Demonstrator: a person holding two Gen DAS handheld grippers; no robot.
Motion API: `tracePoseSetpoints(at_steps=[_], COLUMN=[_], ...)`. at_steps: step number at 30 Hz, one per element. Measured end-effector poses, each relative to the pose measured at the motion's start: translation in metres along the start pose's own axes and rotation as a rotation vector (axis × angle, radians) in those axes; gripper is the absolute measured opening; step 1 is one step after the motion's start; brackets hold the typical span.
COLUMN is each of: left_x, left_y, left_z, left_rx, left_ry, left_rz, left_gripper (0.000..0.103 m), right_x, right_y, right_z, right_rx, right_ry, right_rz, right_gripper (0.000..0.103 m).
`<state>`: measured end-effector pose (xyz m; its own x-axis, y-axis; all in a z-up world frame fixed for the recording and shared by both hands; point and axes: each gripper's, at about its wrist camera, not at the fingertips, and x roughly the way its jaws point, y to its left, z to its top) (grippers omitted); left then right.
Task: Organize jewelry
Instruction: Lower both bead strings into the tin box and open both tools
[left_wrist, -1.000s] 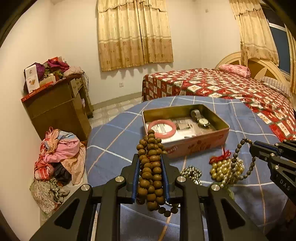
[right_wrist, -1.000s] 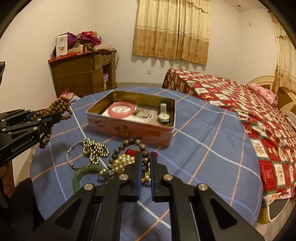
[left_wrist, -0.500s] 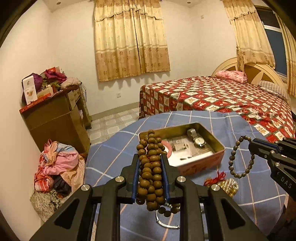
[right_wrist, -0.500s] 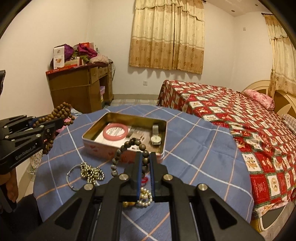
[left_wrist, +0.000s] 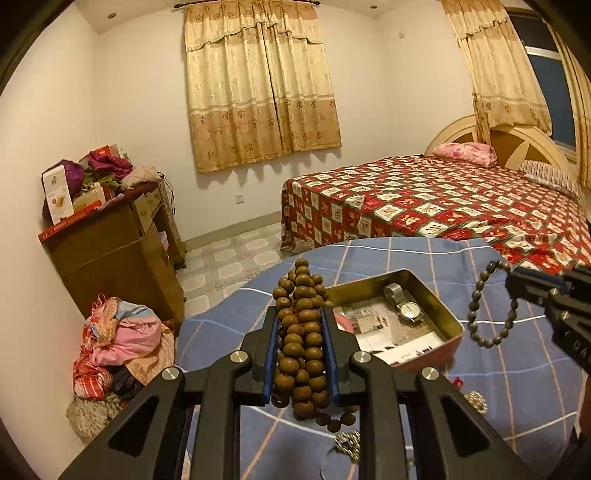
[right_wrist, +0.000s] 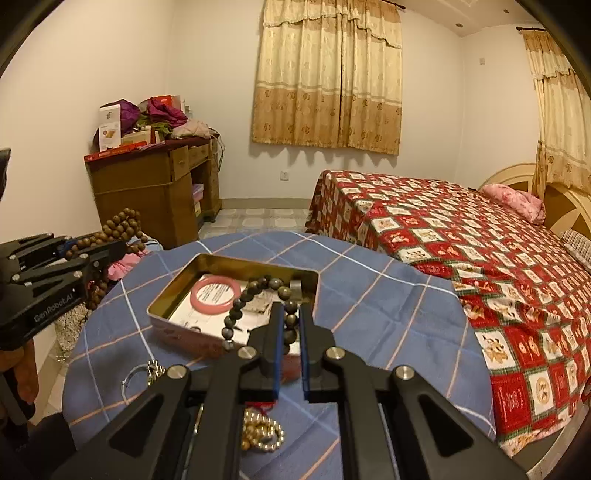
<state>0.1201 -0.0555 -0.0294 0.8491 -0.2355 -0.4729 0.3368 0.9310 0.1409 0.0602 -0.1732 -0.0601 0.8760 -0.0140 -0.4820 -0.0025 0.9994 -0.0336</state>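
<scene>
black left gripper (right_wrist: 94, 254) marked "genrobot.ai", fingers clamping brown beads (left_wrist: 301, 332); right gripper (right_wrist: 290, 325) fingers pinching dark bracelet (right_wrist: 258, 295).

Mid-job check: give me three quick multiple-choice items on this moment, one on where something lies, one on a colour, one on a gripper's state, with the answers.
1. Where is the wristwatch?
A. inside the open tin
B. on the bed
C. on the cloth beside the tin

2. What colour is the bangle in the tin?
A. green
B. pink
C. black

3. What is the left gripper doing?
A. standing open and empty
B. gripping the tin's rim
C. clamped on a bundle of brown beads

Answers: 1 A, the watch lies on the paper lining the tin. 2 B, the ring shows pink in the right wrist view. 3 C, the brown beads fill the gap between its pads.
</scene>
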Motion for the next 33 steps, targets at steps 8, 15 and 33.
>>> tracePoseSetpoints(at_steps=[8, 15, 33], left_x=[0.02, 0.033, 0.07], left_y=[0.001, -0.001, -0.006], left_z=[0.013, 0.019, 0.022], left_rx=[-0.002, 0.011, 0.03], left_ry=[0.012, 0.028, 0.083], left_rz=[0.011, 0.009, 0.034], left_gripper=[0.022, 0.022, 0.022], right_x=[0.013, 0.025, 0.057], right_y=[-0.001, -0.006, -0.005], right_z=[0.019, 0.028, 0.032], right_rx=[-0.016, 0.006, -0.014], right_ry=[-0.015, 0.0, 0.055], right_rz=[-0.019, -0.009, -0.05], right_gripper=[0.009, 0.009, 0.009])
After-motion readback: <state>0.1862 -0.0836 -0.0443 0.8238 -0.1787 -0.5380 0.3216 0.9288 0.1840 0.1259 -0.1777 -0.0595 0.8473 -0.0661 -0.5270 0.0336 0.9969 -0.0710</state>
